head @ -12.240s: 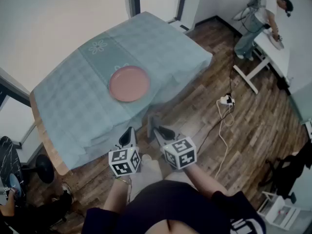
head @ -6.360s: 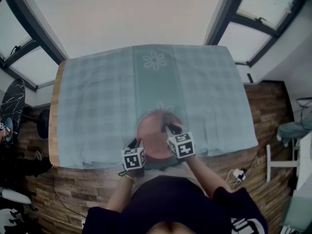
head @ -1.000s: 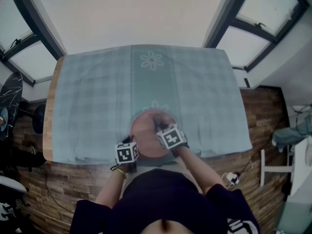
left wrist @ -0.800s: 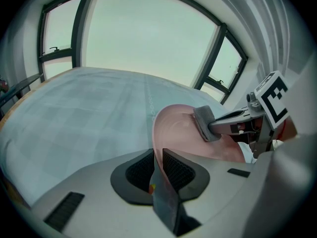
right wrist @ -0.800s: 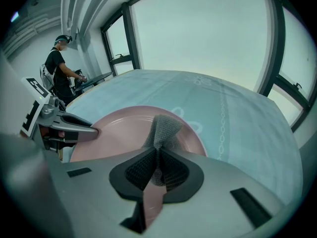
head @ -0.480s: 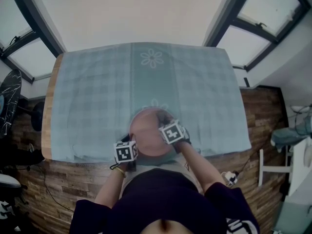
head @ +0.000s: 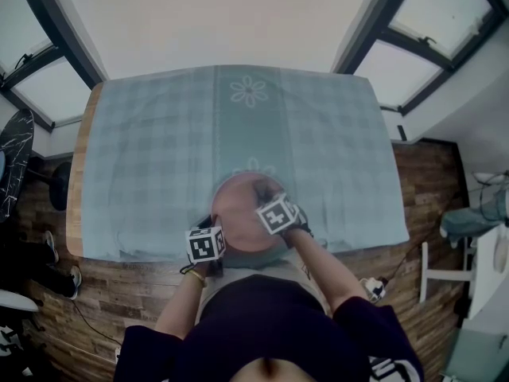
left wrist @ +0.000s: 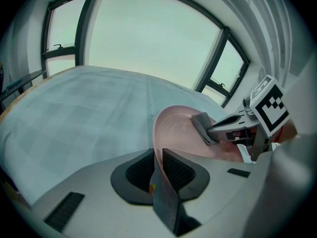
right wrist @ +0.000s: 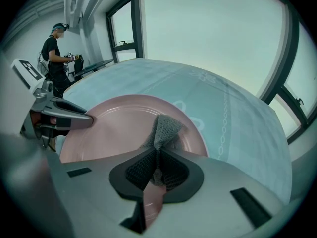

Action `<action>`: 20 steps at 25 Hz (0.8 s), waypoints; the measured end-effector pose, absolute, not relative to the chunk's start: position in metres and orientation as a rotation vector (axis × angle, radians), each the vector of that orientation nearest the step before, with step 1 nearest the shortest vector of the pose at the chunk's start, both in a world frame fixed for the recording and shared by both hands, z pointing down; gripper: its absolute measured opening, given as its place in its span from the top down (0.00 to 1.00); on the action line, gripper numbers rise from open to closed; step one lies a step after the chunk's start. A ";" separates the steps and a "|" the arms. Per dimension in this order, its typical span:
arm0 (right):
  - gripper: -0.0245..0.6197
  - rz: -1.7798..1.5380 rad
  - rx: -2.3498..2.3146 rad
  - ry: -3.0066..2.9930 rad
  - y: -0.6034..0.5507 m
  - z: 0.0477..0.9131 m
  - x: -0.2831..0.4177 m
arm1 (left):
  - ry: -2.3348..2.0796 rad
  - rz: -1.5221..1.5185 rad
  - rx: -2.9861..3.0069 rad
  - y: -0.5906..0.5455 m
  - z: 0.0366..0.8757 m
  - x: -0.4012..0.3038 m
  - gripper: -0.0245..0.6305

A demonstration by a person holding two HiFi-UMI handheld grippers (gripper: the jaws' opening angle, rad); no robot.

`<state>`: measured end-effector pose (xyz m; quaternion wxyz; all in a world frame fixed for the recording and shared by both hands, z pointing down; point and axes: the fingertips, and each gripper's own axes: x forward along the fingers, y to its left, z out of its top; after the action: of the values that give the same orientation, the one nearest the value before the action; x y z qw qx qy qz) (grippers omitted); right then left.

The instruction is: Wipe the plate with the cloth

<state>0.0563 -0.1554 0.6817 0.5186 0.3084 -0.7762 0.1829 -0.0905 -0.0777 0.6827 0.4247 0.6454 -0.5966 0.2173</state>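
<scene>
Clamping the round pink plate [head: 241, 212], at the 6 o'clock edge of the teal checked tablecloth [head: 151, 157], by its 8 o'clock rim in your left gripper [left wrist: 157, 156], press the grey woven cloth [right wrist: 166, 125] pinched in your right gripper [right wrist: 157, 157] flat and sweep overlapping circles.

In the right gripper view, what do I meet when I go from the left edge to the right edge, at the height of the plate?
Left tongs → cloth → chain pattern → window frame. The plate spans several of these, so it is left out.
</scene>
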 end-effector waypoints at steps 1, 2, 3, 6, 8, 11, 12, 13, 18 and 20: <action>0.91 0.437 0.728 -1.867 -0.153 0.681 0.054 | -1.492 0.542 1.614 -0.078 0.683 -0.090 0.86; 0.91 0.432 0.717 -1.871 -0.150 0.681 0.052 | -1.491 0.540 1.615 -0.078 0.683 -0.090 0.86; 0.91 0.429 0.706 -1.874 -0.147 0.682 0.050 | -1.491 0.538 1.617 -0.078 0.683 -0.090 0.86; 0.91 0.472 0.690 -1.888 -0.138 0.684 0.045 | -1.490 0.529 1.619 -0.078 0.682 -0.089 0.86; 0.91 0.500 0.677 -1.890 -0.133 0.685 0.043 | -1.489 0.528 1.620 -0.078 0.683 -0.089 0.86; 0.91 0.499 0.636 -1.906 -0.124 0.684 0.036 | -1.487 0.534 1.623 -0.078 0.684 -0.089 0.86; 0.91 0.494 0.626 -1.913 -0.121 0.683 0.034 | -1.485 0.535 1.624 -0.078 0.684 -0.089 0.86; 0.91 0.490 0.618 -1.919 -0.117 0.683 0.032 | -1.483 0.537 1.626 -0.078 0.683 -0.089 0.86; 0.91 0.516 0.559 -1.946 -0.097 0.683 0.020 | -1.478 0.535 1.635 -0.078 0.684 -0.089 0.86; 0.91 0.521 0.529 -1.954 -0.088 0.683 0.015 | -1.476 0.538 1.641 -0.079 0.685 -0.090 0.86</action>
<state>0.0153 -0.0878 0.6832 0.5015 0.2190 -0.8087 0.2158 -0.0896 -0.0786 0.6848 0.4212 0.6550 -0.5894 0.2148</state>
